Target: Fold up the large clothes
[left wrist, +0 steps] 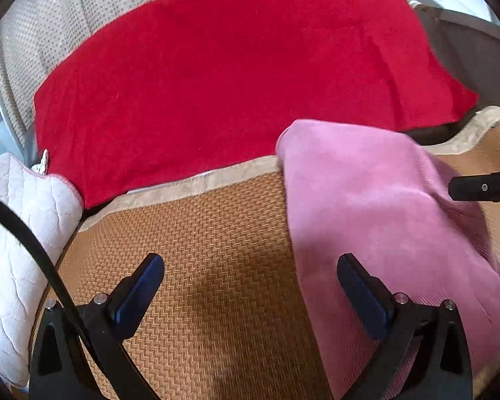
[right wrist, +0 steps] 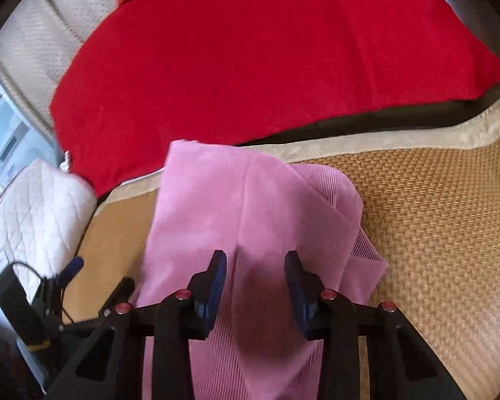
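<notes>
Pink garment (right wrist: 250,206) lies folded on the woven mat (right wrist: 433,233), far end reaching the mat's beige border, just short of the red blanket (right wrist: 266,60). Near end cut off at frame bottom in both views, so full length not visible. Edges blurred in right wrist view. Ribbed layer shows under the smooth top layer on the right side.

Right gripper (right wrist: 255,280) hovers low over the garment, fingers parted w/ nothing between them; contact w/ cloth unclear. Left gripper (left wrist: 250,286) sits over bare mat, fingers spread wide, empty, its right finger over the garment's left edge.

Count: 1 pink garment, 1 red blanket, 1 mat, 1 white quilted cushion (left wrist: 20,233) at left, 2 grippers.
</notes>
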`<state>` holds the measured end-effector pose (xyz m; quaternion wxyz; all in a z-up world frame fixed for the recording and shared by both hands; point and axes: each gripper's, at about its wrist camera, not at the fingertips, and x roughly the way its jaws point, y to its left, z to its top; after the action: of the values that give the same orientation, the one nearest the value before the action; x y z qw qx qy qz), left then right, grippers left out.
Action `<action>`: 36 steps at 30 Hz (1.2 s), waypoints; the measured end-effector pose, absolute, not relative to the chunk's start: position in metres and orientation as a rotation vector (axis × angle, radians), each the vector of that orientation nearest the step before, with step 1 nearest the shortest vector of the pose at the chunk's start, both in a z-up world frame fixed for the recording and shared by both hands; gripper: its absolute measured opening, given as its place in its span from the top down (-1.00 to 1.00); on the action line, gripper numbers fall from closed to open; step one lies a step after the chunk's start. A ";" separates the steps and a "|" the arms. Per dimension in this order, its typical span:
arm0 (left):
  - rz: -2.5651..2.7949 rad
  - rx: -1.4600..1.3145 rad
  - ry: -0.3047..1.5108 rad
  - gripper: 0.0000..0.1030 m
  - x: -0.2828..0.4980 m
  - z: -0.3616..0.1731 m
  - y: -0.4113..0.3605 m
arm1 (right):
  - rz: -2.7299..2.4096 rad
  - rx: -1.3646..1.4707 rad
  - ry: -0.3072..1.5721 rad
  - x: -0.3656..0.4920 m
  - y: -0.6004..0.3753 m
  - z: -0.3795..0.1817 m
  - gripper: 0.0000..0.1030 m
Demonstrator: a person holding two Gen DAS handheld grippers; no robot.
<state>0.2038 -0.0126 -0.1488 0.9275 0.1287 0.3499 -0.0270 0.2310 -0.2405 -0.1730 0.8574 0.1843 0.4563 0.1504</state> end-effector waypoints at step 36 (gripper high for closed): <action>-0.142 0.226 0.761 -1.00 0.193 -0.152 -0.032 | 0.395 0.453 0.996 0.225 -0.255 -0.176 0.24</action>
<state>0.1930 -0.0324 -0.1523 0.9198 0.1099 0.3705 -0.0688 0.2255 -0.2548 -0.1764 0.8356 0.2140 0.4703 0.1866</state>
